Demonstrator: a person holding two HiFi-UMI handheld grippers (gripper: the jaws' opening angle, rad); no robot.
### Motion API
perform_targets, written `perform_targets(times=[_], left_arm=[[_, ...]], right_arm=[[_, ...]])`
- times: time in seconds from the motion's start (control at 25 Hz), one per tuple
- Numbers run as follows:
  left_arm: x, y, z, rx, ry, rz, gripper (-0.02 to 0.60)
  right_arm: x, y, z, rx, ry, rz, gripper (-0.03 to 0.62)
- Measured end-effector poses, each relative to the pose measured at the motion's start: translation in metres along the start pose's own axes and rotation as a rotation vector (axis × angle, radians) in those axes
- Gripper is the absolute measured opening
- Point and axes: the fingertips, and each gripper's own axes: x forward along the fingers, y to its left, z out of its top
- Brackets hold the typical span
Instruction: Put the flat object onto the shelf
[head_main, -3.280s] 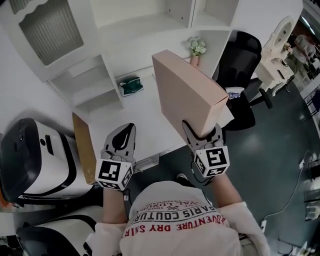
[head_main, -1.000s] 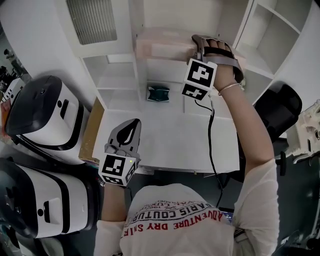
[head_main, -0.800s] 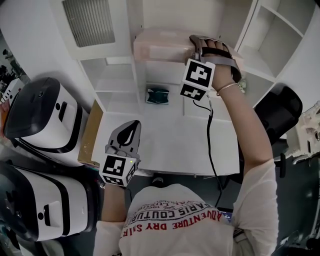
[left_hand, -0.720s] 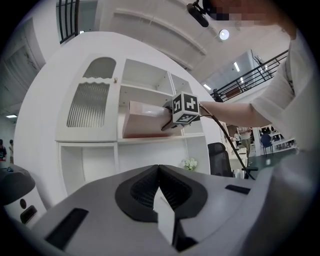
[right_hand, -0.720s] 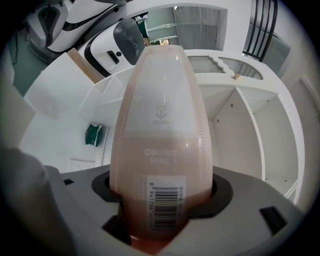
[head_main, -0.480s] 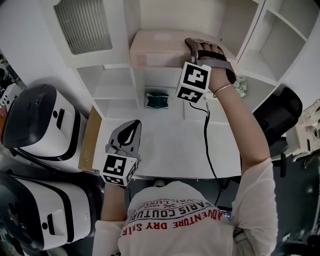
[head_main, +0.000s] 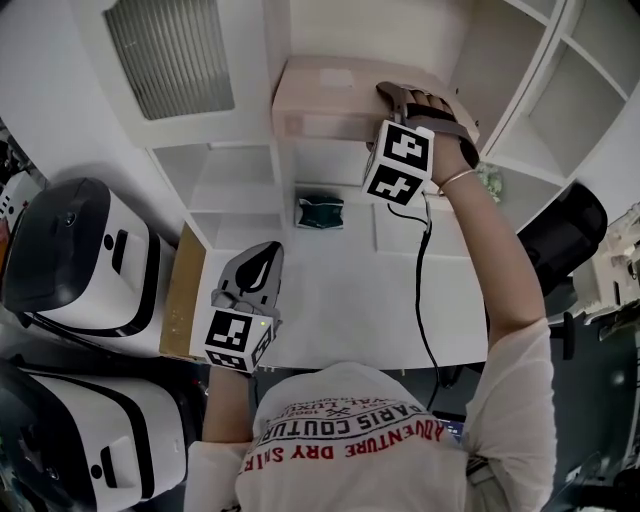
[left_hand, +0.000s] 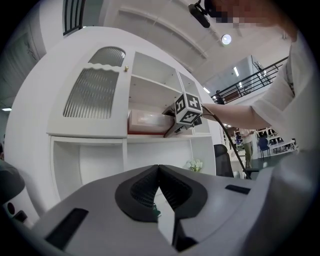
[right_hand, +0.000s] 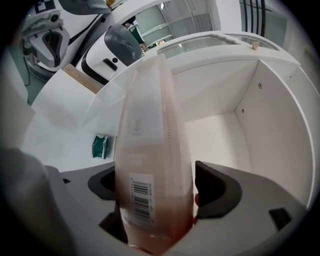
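The flat object is a pale pink cardboard box (head_main: 320, 95). It lies in a compartment of the white shelf (head_main: 330, 140) above the desk. In the left gripper view the box (left_hand: 145, 120) rests on the shelf board. My right gripper (head_main: 388, 95) is at the box's right end, and its jaws are opening. In the right gripper view the box (right_hand: 150, 165) stands between the jaws of the right gripper (right_hand: 162, 192), with a gap to the right pad (right_hand: 215, 187). My left gripper (head_main: 255, 265) hovers low over the desk's front, shut and empty (left_hand: 159, 172).
A green packet (head_main: 320, 212) lies at the back of the white desk (head_main: 340, 290). Small flowers (head_main: 487, 180) stand at the right. White-and-black machines (head_main: 70, 260) fill the left side, with a brown board (head_main: 180, 300) beside them. A black chair (head_main: 565, 235) is at the right.
The box went from upright over the desk up into the shelf compartment. Over the last second the right gripper has stayed at the box's end. The left gripper has held still.
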Motion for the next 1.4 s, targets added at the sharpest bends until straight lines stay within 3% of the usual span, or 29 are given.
perform_targets(times=[0.28,0.8,1.12,1.4], left_arm=[[0.013,0.008,-0.005,0.004,0.007,-0.030,0.014],[0.034,0.019,-0.014,0.006,0.015,-0.061,0.014],[0.039,0.018,-0.012,0.004,0.010,-0.080,0.014],[0.036,0.008,-0.009,0.007,0.007,-0.084,0.014]], right_arm=[[0.012,0.004,0.009,0.105,-0.117,0.122,0.416],[0.032,0.006,0.006,0.132,-0.059,0.181,0.495],[0.030,0.006,0.005,0.088,-0.049,0.095,0.502],[-0.010,-0.006,0.012,0.180,-0.162,0.034,0.497]])
